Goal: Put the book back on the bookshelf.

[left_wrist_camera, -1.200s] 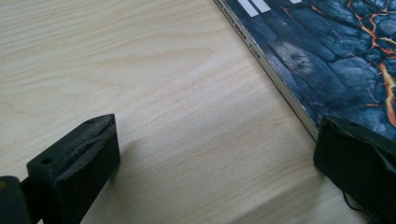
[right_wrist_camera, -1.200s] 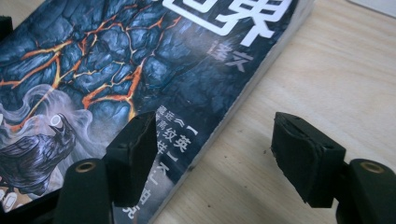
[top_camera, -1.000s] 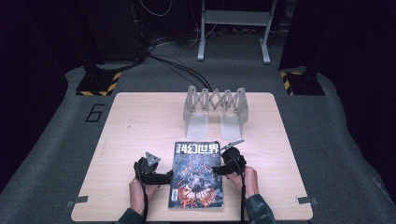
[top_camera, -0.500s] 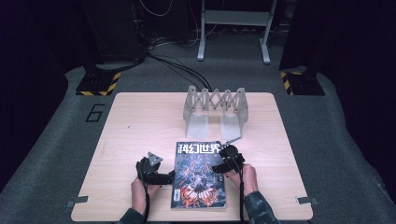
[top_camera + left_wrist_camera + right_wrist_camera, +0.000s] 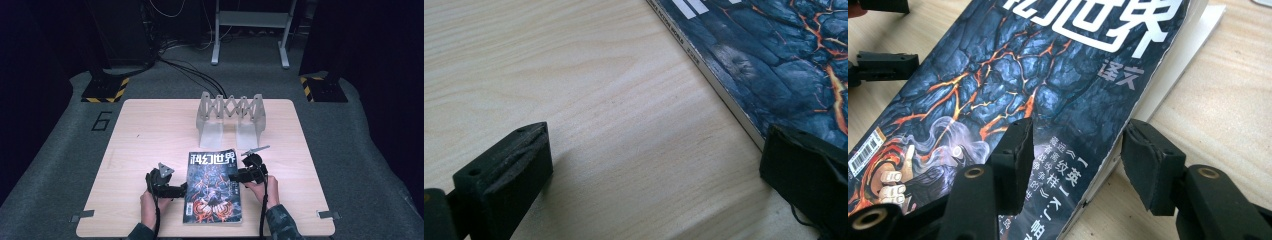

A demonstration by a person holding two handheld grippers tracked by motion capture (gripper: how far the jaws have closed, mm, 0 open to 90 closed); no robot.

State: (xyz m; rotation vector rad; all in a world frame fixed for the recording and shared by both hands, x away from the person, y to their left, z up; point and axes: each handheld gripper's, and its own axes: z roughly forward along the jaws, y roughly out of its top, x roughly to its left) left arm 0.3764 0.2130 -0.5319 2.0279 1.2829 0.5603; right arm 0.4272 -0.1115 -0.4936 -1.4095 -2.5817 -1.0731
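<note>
The magazine [image 5: 214, 187] is lying face up on the table's near half, toward six o'clock of its centre, its top edge pointing to twelve o'clock. Its glossy cover is showing dark cracked rock with orange lava veins, large white characters across the top and a barcode near a lower corner. Its three o'clock edge [image 5: 1128, 145] is lifting slightly, pages fanning off the wood, while the nine o'clock spine [image 5: 719, 92] is resting flat.

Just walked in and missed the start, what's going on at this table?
A person works on a magazine lying on the wooden table. The right gripper straddles its open page edge, jaws just closing, pads not clearly pressing yet. The left gripper rests open at the spine. A grey folding rack stands behind.
</note>
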